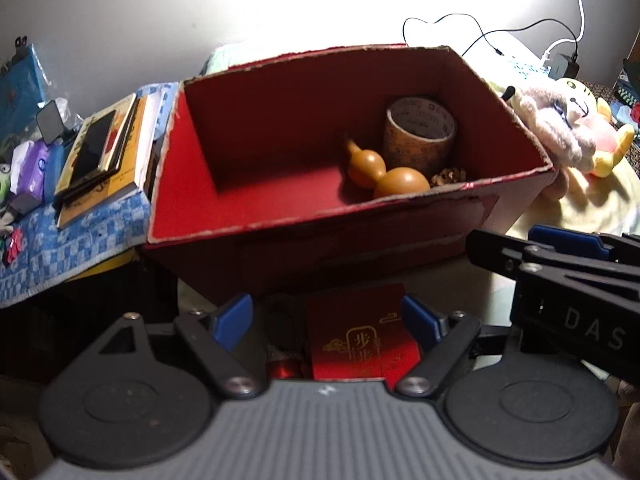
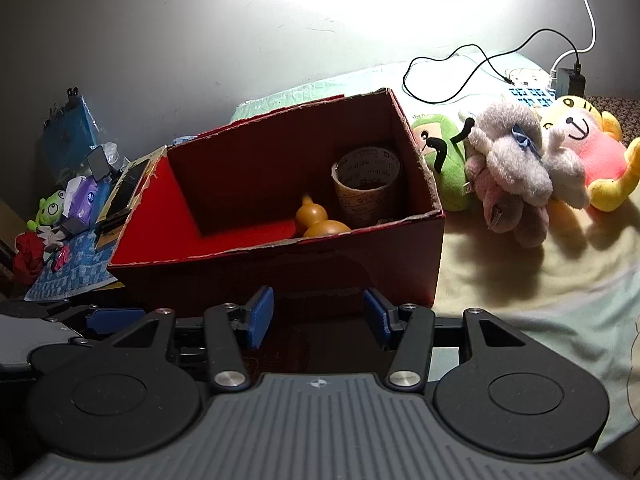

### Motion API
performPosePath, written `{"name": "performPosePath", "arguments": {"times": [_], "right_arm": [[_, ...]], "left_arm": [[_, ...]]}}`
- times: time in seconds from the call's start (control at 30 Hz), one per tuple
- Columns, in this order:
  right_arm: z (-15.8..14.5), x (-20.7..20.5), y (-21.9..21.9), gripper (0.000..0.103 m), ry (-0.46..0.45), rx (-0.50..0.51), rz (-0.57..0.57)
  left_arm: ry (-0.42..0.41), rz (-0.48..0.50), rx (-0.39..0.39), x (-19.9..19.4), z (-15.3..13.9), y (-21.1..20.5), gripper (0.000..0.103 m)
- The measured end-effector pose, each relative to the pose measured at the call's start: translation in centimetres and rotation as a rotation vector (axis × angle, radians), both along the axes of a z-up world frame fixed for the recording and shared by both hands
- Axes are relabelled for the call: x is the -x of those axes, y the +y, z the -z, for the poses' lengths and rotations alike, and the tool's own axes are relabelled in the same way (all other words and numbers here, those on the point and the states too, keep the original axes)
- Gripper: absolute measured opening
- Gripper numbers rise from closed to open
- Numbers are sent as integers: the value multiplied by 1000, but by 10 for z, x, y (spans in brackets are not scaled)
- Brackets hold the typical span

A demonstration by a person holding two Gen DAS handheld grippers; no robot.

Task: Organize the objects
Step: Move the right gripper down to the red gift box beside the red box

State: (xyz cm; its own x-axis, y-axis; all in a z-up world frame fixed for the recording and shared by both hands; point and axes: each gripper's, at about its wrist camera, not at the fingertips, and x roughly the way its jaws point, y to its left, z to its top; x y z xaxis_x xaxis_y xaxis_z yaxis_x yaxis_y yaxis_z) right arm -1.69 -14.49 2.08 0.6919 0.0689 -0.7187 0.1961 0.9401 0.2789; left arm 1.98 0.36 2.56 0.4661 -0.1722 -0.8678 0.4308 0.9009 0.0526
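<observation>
Two hand-held grippers fill the bottom of our views, both aimed at a red box that sits open-topped in the middle of each frame. In the left wrist view, the left hand-held gripper has its blue pads spread wide, with a red envelope bearing gold characters lying between them; we see gaps on both sides, so the pads are not pressing it. Just left of the envelope is a small shiny red thing we cannot identify. The right hand-held gripper is also spread, its pads apart, with only dark shadow at the foot of the box between them; it also shows at the right edge of the left wrist view.

Inside the box, toward its right end, a gourd lies on the red floor, touching or nearly touching a tape roll that stands behind it. A small brown cone-like thing sits at the foot of the roll.

To the right of the box, plush toys lie in a heap on a pale bedsheet, the nearest close against the box wall. Cables run across the upper right to a charger. At the left, books with a dark phone on top are stacked on a blue checked cloth, beside tissue packs.
</observation>
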Motion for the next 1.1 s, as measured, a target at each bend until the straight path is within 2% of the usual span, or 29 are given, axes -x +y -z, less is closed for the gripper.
{"name": "performPosePath", "arguments": {"times": [0.37,1.1], "right_arm": [[13,8,2,53,40,-35,0],[35,-4,8,52,121,-88,-56]], "left_arm": [[50,-12,-16,7,17,3,93],[137,-18,-4,4,41,12,95]]}}
